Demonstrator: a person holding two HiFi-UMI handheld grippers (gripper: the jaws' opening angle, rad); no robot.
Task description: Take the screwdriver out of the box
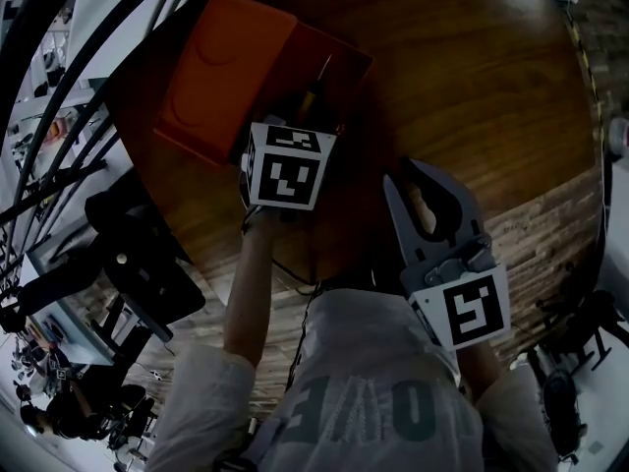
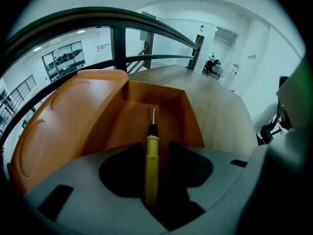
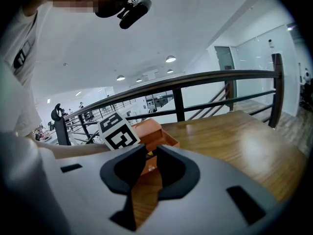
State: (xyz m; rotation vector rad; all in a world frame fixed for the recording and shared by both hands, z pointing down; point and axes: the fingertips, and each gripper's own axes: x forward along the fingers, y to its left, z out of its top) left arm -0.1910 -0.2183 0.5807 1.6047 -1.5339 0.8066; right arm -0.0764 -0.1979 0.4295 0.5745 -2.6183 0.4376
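Note:
An orange box (image 2: 166, 116) stands on the round wooden table (image 1: 472, 87), its lid (image 2: 63, 116) swung open to the left. The screwdriver (image 2: 151, 155), with a yellow handle, a black collar and a thin metal tip, lies in the box. My left gripper (image 2: 155, 148) reaches down into the box, and the handle runs between its jaws. A dark gap shows beside the handle on the right. In the head view its marker cube (image 1: 285, 165) hides the jaws. My right gripper (image 1: 408, 170) hovers over the table's near edge. A narrow gap separates its jaws and nothing is in them.
A dark metal railing (image 3: 195, 82) curves behind the table's far side. In the right gripper view the box (image 3: 156, 133) and the left gripper's marker cube (image 3: 117, 131) lie just ahead. Dark stands and equipment (image 1: 128, 264) crowd the floor to the left.

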